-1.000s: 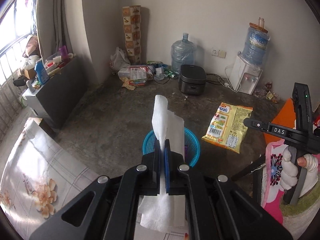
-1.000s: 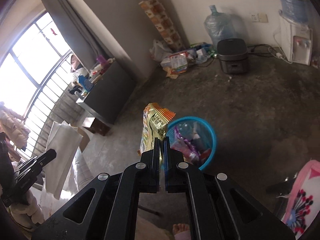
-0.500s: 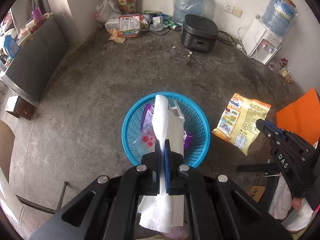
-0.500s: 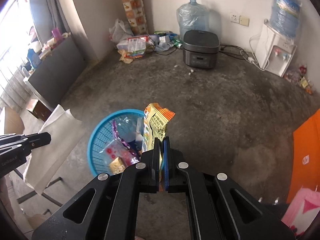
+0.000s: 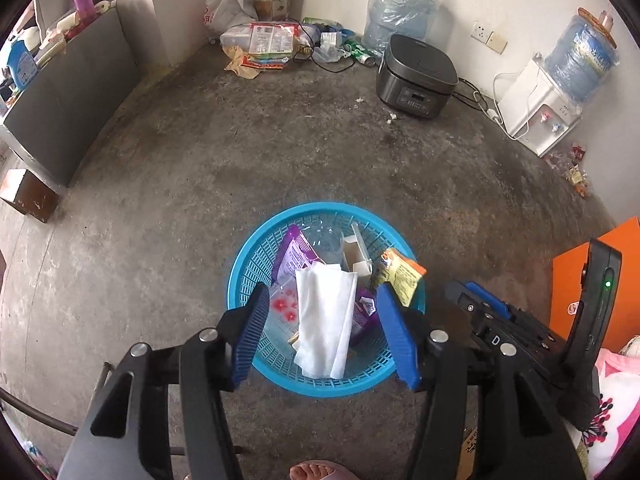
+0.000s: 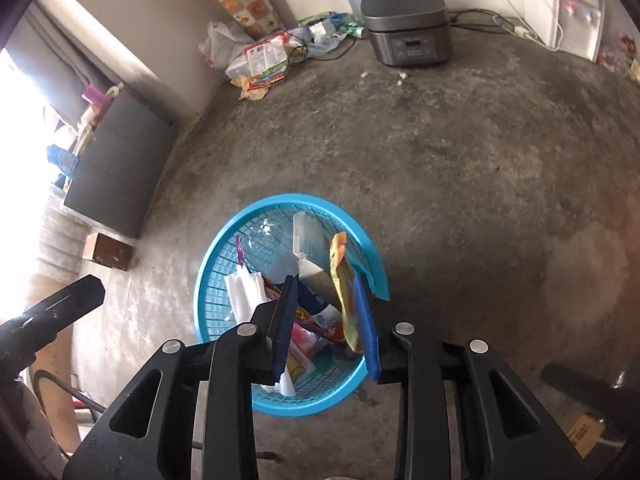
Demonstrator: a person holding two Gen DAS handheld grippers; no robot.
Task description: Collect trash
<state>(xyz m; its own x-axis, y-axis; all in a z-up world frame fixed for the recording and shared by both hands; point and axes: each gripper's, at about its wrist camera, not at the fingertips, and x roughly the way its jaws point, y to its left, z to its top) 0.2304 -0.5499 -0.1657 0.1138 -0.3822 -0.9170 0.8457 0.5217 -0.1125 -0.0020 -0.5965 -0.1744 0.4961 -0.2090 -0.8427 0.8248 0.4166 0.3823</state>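
Both sets of tongs hang right over the blue basket (image 5: 240,276) on the bare concrete floor (image 5: 320,152), and both are spread wide with nothing in their grip! The left tongs (image 5: 322,334) frame a white paper towel (image 5: 326,316) that lies draped across the heap inside the basket, clear of both blue pads. Beside the towel sits a purple wrapper (image 5: 294,256), a small white carton (image 5: 356,256) and, against the basket's right rim, the orange-and-yellow snack packet (image 5: 400,276). Over to the right wrist view: the right tongs (image 6: 326,322) gape above the same basket (image 6: 216,268), and the snack packet (image 6: 342,284) stands on edge between the pads, seemingly free of both, though it sits very close to the right-hand one. The towel (image 6: 244,292) shows at the left of the pile. At the far wall stand a dark rice cooker (image 5: 416,76), a water dispenser (image 5: 540,112) and a spare water jug (image 5: 400,8)
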